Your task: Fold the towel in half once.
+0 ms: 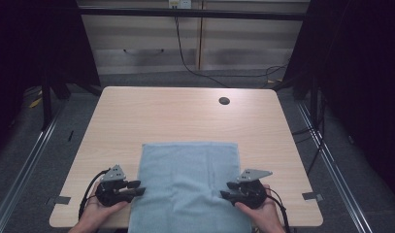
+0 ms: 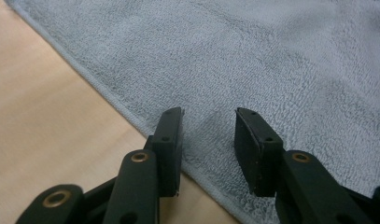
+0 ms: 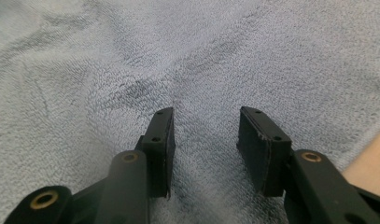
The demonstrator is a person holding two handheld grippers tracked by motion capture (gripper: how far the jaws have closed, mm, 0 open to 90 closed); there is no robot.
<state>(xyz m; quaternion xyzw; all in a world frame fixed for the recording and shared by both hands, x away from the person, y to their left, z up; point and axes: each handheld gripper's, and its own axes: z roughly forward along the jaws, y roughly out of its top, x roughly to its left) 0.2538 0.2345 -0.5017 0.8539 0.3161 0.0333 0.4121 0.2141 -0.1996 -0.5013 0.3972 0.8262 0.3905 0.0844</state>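
From above, my left tongs (image 1: 137, 188) and right tongs (image 1: 226, 190) flank the towel (image 1: 188, 184) on the table (image 1: 185, 116), ready to take its sides. Left view: tongs apart over the hem (image 2: 131, 114). Right view: tongs apart, towel underneath, nothing gripped.

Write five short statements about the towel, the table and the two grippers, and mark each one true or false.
1. A light blue towel lies flat on the wooden table. True.
2. The left gripper has its jaws clamped on the towel. False: they stand apart over its edge, pinching nothing.
3. The right gripper points in over the towel. True.
4. The towel is rolled into a tube. False: it is spread out.
5. A dark round hole sits near the table's far edge. True.
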